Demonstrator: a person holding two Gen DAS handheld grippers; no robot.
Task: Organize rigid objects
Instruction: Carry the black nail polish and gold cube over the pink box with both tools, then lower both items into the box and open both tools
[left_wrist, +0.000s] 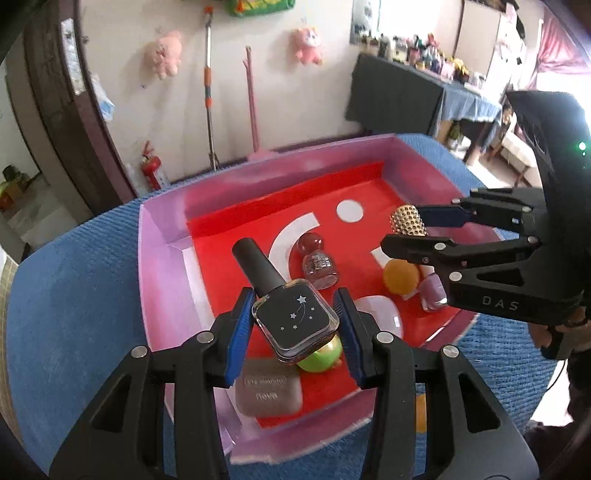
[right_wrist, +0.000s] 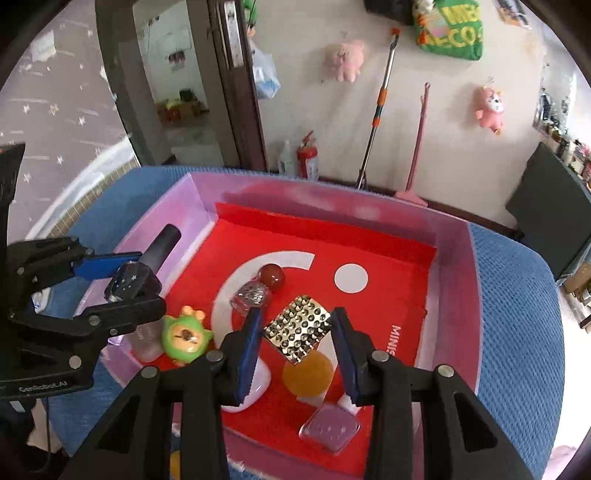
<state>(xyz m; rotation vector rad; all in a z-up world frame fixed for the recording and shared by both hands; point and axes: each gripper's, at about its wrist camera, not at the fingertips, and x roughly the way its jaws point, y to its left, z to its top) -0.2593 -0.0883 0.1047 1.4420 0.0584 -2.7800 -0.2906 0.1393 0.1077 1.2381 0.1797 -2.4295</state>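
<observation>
A pink tray with a red liner sits on a blue cloth. My left gripper is shut on a black nail polish bottle with silver stars, held above the tray's near left; it also shows in the right wrist view. My right gripper is shut on a gold studded cylinder, held above the tray's right side; the cylinder shows in the left wrist view too.
In the tray lie a clear bottle with a red round cap, a green toy figure, an orange ball, a pink square bottle, a white oval piece and a grey-pink block. A dark table stands behind.
</observation>
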